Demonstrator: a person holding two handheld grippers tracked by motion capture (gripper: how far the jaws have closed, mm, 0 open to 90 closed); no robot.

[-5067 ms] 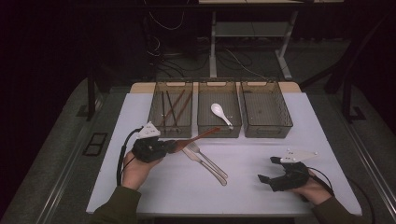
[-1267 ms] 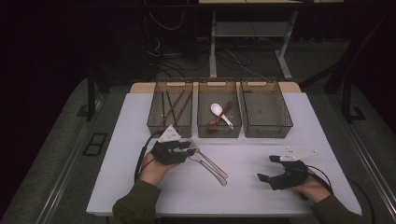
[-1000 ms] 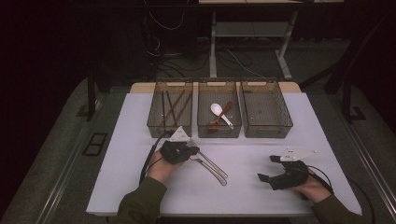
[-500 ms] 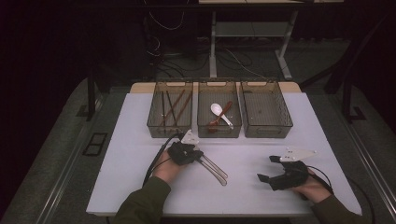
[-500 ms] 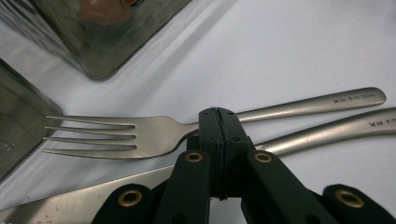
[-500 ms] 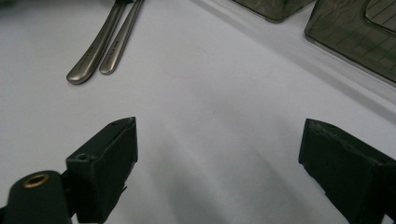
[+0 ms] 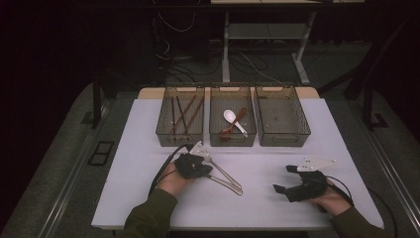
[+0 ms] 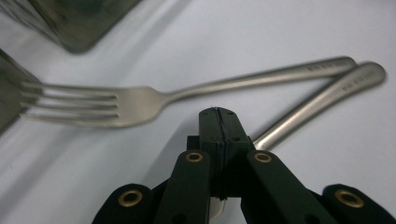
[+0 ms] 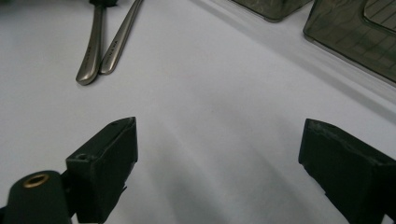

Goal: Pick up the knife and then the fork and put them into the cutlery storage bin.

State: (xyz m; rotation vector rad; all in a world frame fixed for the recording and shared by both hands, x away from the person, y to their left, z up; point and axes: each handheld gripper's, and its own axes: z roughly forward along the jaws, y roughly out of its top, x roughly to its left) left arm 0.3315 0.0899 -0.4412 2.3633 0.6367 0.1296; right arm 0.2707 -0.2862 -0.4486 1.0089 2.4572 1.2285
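At the lower right of the high view we hold our right gripper (image 7: 288, 180) with jaws spread wide over bare white table (image 7: 257, 208). Left of centre, our left gripper (image 7: 202, 169) is pressed shut, empty, over two forks (image 8: 140, 100) beneath it. Beyond stand three bins (image 7: 233, 140), leaving a narrow strip.
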